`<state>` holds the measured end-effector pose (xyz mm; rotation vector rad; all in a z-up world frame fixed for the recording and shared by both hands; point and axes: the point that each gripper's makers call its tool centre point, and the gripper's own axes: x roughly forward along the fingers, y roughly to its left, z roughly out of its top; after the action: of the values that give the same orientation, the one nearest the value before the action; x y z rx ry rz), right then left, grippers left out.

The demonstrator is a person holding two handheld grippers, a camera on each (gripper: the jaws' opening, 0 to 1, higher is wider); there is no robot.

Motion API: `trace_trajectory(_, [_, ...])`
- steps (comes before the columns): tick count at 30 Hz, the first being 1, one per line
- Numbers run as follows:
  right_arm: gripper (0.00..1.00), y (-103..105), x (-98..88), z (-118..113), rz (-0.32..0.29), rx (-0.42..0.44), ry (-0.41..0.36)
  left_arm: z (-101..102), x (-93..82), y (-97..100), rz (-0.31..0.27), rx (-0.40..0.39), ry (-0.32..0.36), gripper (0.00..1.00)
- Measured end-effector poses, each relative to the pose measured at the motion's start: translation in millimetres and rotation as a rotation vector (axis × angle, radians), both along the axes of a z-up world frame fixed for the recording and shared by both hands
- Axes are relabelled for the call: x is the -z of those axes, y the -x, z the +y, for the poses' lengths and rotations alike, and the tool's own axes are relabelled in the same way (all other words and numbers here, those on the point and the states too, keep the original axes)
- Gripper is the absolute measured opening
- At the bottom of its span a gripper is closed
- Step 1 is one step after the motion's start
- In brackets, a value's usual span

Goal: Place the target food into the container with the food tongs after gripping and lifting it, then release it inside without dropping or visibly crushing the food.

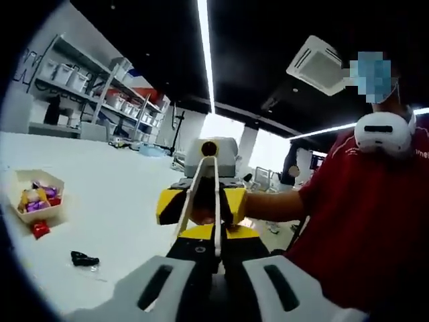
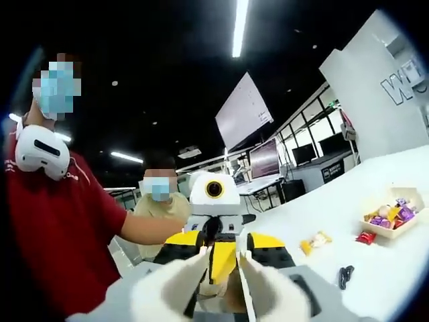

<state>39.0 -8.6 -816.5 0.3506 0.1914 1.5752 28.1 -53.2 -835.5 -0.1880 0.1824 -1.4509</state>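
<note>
The white food tongs [image 1: 203,194] stand edge-on between my two grippers, which face each other above the table. In the right gripper view the tongs' cream arms [image 2: 186,272] lie inside my right gripper [image 2: 218,278], which is shut on them. My left gripper [image 1: 218,272] is open, its jaws wide on either side of the tongs' near end. The right gripper [image 1: 203,206] shows ahead with yellow-black jaws. A cardboard container [image 1: 59,186] [image 2: 409,194] holding several wrapped sweets sits on the white table. Beside it lies a red sweet [image 1: 40,229] [image 2: 365,237].
A yellow packet [image 2: 315,241] and a small black clip [image 1: 84,258] [image 2: 345,275] lie on the table [image 1: 114,194]. The person in a red shirt [image 1: 375,221] stands close behind the grippers. Another person [image 2: 161,204] stands further back. Shelving [image 1: 100,87] lines the far wall.
</note>
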Motion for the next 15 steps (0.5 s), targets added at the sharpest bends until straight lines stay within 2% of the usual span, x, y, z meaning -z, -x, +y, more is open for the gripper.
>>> trace_trajectory(2, [0.19, -6.7, 1.0, -1.1, 0.013, 0.025, 0.003, 3.9, 3.2, -7.0, -0.091, -0.041, -0.033, 0.04])
trace_trajectory(3, [0.19, -7.0, 1.0, -1.6, 0.012, 0.026, 0.003, 5.6, 6.5, -8.6, -0.101, -0.056, -0.051, 0.04])
trace_trajectory(7, [0.19, -9.2, -0.1, -2.9, 0.022, 0.04, -0.006, 9.8, 11.0, -8.4, -0.08, -0.063, -0.049, 0.05])
trace_trajectory(10, [0.19, -16.5, -2.0, -6.0, 0.018, 0.084, -0.018, 18.7, 14.8, -13.0, -0.047, -0.107, -0.041, 0.09])
trace_trajectory(13, [0.2, -24.0, 2.5, -10.3, 0.022, 0.112, -0.011, 30.7, 13.0, -18.8, -0.041, -0.169, -0.001, 0.09])
trace_trajectory(15, [0.2, -27.9, 7.3, -11.3, 0.013, 0.13, 0.005, 43.1, 14.8, -30.5, -0.079, -0.26, -0.007, 0.14])
